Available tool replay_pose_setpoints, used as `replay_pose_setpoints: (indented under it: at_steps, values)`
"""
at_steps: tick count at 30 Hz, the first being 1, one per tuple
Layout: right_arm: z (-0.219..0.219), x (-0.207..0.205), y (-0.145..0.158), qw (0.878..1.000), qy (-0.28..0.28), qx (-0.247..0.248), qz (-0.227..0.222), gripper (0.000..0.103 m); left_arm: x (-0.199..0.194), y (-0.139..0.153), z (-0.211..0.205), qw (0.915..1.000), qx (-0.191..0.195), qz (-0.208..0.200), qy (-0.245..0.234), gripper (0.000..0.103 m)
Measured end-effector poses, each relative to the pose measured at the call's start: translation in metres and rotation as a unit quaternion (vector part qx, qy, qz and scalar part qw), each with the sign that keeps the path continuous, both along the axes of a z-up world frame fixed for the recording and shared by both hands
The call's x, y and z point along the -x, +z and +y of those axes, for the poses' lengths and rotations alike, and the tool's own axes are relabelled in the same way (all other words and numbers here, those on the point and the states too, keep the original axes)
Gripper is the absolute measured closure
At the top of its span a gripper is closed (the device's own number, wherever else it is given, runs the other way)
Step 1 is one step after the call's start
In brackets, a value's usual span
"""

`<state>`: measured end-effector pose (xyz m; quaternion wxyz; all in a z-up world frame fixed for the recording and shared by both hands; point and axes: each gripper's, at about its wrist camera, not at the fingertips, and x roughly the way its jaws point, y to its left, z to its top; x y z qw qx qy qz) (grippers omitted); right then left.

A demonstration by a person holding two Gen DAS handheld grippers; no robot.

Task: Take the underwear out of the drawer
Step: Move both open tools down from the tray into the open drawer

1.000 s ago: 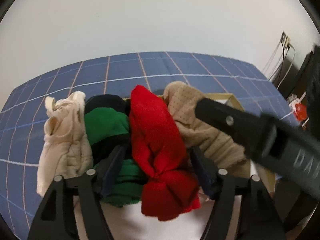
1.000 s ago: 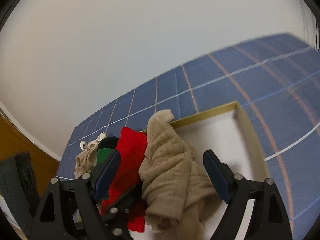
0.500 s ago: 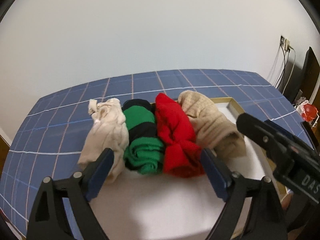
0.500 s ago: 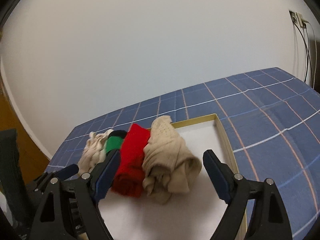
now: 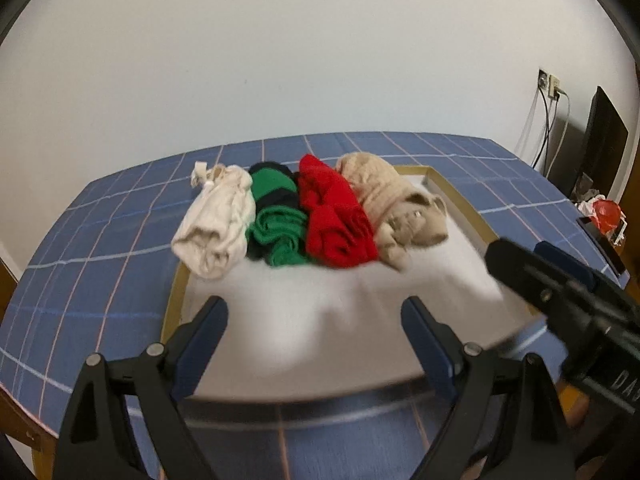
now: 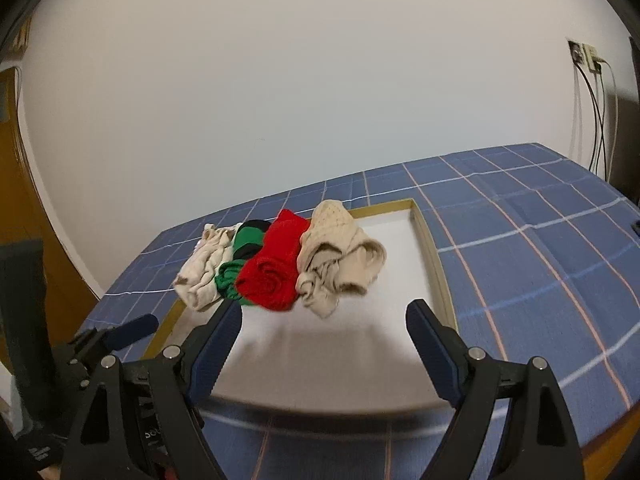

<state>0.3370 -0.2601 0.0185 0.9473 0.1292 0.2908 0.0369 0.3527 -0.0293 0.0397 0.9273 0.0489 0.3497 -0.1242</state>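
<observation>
Both grippers (image 5: 314, 328) (image 6: 324, 330) angle downward, gaping, toward the drawer (image 5: 460, 200).

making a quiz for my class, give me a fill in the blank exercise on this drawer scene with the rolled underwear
1. The drawer holds ____ rolled garments in a row.
2. The roll between the green roll and the tan roll is ____.
3. The cloth under the drawer is checked and mainly ____.
4. The left gripper and the right gripper both hold ____.

Missing words: four; red; blue; nothing
</observation>
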Motion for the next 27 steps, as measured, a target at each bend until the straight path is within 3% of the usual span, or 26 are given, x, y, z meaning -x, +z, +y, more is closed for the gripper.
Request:
replay_pose_setpoints:
  at_steps: [12,20,27]
  values:
    - [-0.005,0.064,0.001,1.000,0.012,-0.011,0.007,0.017,0.065,-0.007,0.000,0.9995,-0.018,-0.023,-0.007,0.007]
    - [-0.007,0.108,-0.008,0.999,0.030,-0.010,0.037,0.017,0.112,-0.015,-0.002,0.9986,-0.035,-0.022,-0.031,0.007]
    - [-0.004,0.146,-0.027,0.998,0.034,0.001,0.060,0.017,0.140,-0.036,-0.002,0.9985,-0.026,0.005,-0.047,0.007]
